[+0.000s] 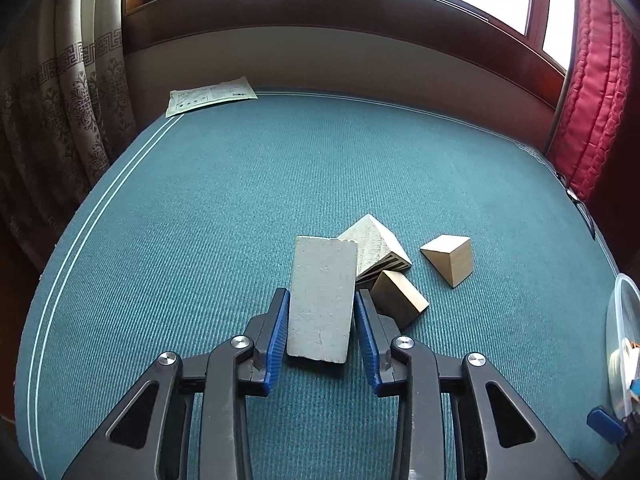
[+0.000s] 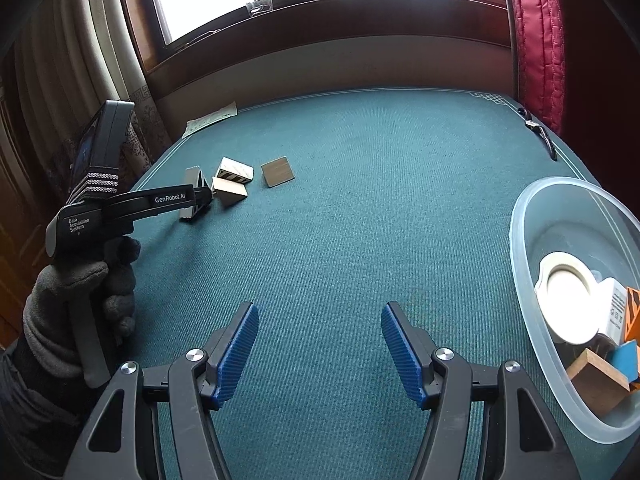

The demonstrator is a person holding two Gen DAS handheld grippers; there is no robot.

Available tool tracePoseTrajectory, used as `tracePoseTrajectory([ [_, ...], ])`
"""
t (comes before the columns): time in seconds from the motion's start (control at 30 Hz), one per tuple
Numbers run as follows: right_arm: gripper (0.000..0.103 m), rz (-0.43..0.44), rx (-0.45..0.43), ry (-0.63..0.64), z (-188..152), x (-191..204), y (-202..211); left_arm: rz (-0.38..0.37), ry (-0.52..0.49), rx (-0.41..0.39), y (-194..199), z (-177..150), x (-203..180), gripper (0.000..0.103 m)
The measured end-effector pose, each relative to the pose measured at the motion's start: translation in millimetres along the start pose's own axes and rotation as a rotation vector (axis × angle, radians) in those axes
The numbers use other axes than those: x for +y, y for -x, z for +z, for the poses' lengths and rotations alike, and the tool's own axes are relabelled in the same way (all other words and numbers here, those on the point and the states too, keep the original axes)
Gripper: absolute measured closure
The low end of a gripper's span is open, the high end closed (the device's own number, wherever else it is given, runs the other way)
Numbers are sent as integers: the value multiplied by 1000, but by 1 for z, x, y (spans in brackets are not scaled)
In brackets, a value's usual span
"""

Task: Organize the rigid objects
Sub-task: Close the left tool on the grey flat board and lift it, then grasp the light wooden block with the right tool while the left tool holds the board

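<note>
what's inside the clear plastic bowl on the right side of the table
In the clear bowl: a roll of white tape, a brown wooden block, plus white, orange and blue pieces partly cut off. Anything beneath them is hidden.

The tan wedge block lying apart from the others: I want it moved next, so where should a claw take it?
Grip the tan wedge block across its two flat triangular ends, coming from above: the sloped faces would likely slip out, and open cloth surrounds it.

Blocks point(image 2: 236, 180) crowd left, bowl point(image 2: 520, 248) right — cloth point(image 2: 360, 220) between open.
</note>
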State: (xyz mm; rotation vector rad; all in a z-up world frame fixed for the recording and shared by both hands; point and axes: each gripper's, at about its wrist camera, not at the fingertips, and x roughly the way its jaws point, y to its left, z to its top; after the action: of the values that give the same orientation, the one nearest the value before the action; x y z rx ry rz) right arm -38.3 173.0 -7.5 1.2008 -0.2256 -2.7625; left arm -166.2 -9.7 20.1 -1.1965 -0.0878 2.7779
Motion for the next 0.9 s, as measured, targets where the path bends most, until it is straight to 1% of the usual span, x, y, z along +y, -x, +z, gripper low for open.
tracePoseTrajectory([
  [0.1, 36, 6, 6, 21, 4, 7, -4, 11, 13, -30, 11, 1, 5, 72],
  [0.17, 36, 18, 10, 33, 8, 12, -7, 18, 29, -43, 16, 2, 11, 73],
  [0.3, 36, 27, 21, 62, 17, 23, -19, 7, 56, -53, 22, 1, 22, 73],
  [0.53, 36, 49, 49, 70, 31, 39, -43, -3, 91, -17, 20, -5, 38, 73],
  [0.73, 36, 40, 51, 89, 39, 48, -56, -3, 107, -3, 20, -9, 40, 72],
  [0.9, 36, 31, 48, 93, 47, 51, -67, -4, 103, 9, 18, -11, 38, 70],
])
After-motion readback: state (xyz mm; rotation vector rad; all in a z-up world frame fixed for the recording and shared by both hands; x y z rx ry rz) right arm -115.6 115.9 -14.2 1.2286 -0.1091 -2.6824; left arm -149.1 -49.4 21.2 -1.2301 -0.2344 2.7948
